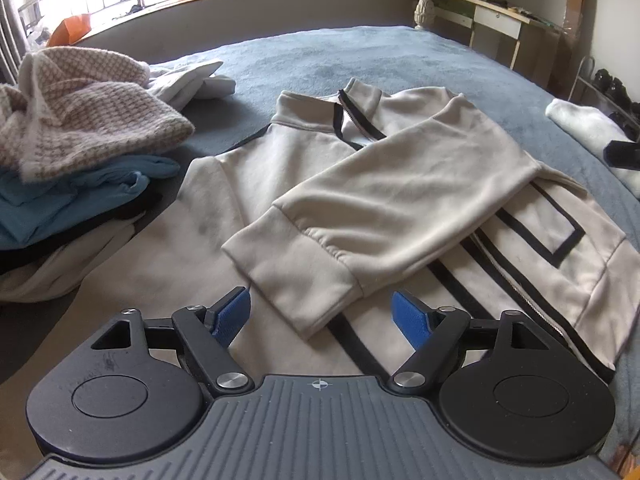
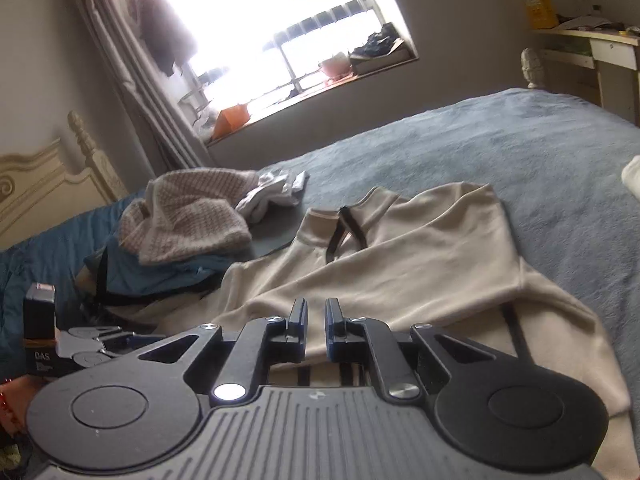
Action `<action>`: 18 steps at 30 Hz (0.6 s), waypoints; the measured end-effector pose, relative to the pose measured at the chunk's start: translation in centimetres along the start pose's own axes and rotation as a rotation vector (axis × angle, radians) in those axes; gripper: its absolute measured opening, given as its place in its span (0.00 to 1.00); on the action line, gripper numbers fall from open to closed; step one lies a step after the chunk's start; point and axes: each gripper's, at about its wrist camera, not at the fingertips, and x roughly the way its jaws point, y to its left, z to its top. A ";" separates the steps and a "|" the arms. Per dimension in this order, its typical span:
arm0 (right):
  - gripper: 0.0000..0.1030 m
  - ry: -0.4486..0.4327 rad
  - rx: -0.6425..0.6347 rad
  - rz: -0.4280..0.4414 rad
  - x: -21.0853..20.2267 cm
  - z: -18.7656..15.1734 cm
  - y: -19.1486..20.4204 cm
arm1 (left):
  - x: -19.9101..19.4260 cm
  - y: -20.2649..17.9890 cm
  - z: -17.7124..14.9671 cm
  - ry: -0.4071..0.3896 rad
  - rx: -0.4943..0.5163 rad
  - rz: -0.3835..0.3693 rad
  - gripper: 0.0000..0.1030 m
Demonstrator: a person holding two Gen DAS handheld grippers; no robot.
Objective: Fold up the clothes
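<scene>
A beige zip jacket with black stripes (image 1: 288, 168) lies flat on the blue-grey bed. One sleeve (image 1: 360, 216) is folded across its chest, the cuff near my left gripper. My left gripper (image 1: 320, 314) is open, its blue pads just above the jacket on either side of the cuff, holding nothing. My right gripper (image 2: 316, 320) hovers over the same jacket (image 2: 400, 264). Its jaws are nearly closed with a narrow gap between them and nothing in it.
A pile of clothes (image 1: 72, 152) with a checked knit on top sits left of the jacket and also shows in the right wrist view (image 2: 188, 220). White garments (image 1: 192, 80) lie behind it. Another white item (image 1: 584, 128) lies at the right. Desk (image 1: 492, 16) beyond the bed.
</scene>
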 end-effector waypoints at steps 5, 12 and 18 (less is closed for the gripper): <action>0.08 0.164 -0.098 0.051 4.0 -1.1 3.7 | -0.6 -0.6 -2.5 -0.027 -0.046 -0.004 0.76; 0.08 0.325 -0.124 0.034 12.0 0.3 5.5 | 1.1 -2.2 -3.5 -0.124 -0.010 -0.033 0.70; 0.07 0.335 -0.177 0.017 19.5 1.6 6.7 | 4.0 -2.0 -3.3 -0.186 0.036 -0.049 0.49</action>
